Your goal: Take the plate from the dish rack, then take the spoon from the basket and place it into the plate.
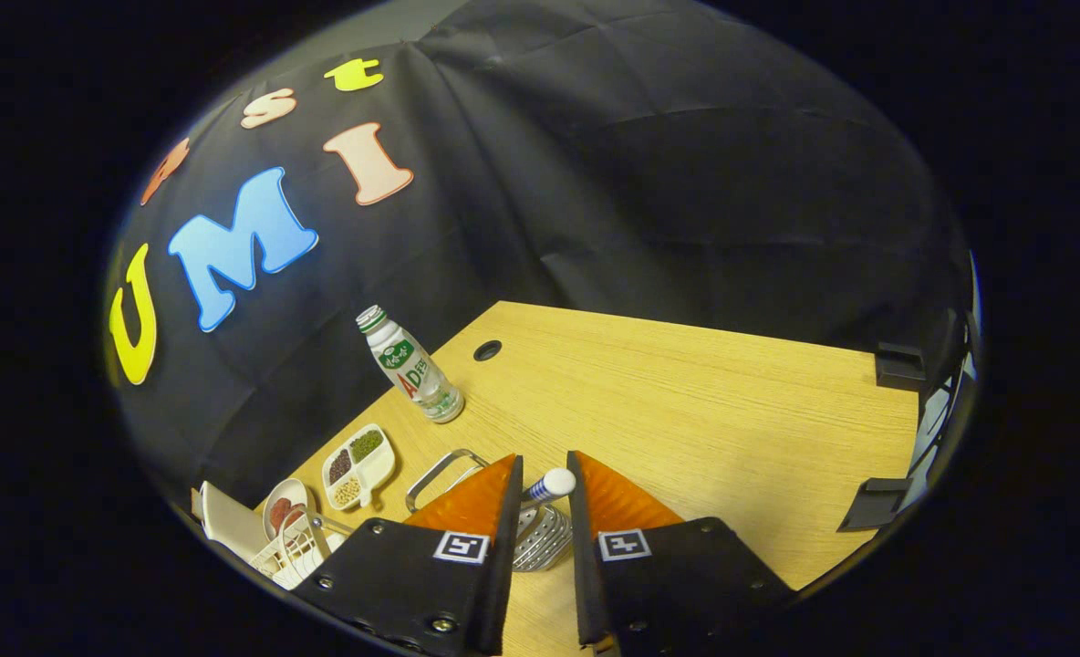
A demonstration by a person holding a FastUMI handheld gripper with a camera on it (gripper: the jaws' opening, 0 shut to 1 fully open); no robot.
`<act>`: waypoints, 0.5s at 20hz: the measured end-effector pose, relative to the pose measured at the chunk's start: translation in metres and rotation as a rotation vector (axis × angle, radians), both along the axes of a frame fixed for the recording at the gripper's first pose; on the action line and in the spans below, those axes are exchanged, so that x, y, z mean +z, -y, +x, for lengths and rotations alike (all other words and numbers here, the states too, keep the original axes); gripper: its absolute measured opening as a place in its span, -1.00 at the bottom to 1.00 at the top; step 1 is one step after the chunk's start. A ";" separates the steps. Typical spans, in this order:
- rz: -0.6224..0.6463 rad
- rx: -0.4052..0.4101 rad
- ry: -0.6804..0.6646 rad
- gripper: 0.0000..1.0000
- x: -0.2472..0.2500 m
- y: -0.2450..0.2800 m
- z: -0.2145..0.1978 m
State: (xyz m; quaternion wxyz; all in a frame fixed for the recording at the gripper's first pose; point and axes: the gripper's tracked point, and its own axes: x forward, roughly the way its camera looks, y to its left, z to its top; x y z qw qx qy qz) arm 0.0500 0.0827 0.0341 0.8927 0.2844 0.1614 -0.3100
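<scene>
The hand-held gripper stands narrowly open over the metal basket, the spoon handle rising between its fingers, whether pinched I cannot tell. This looks like the spoon pickup. Next: lift it and carry it to the plate near the rack on the counter.

Square coded marker on each finger of the claw, spoon handle between them; lettering on the bottle unclear
</scene>
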 end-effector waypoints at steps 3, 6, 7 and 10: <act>-0.007 0.002 -0.004 -0.41 -0.002 -0.002 0.004; -0.038 0.017 -0.004 -0.42 0.007 -0.006 0.009; -0.031 0.068 0.074 -0.42 0.021 -0.017 0.018; -0.114 0.086 0.027 -0.80 0.030 -0.023 0.029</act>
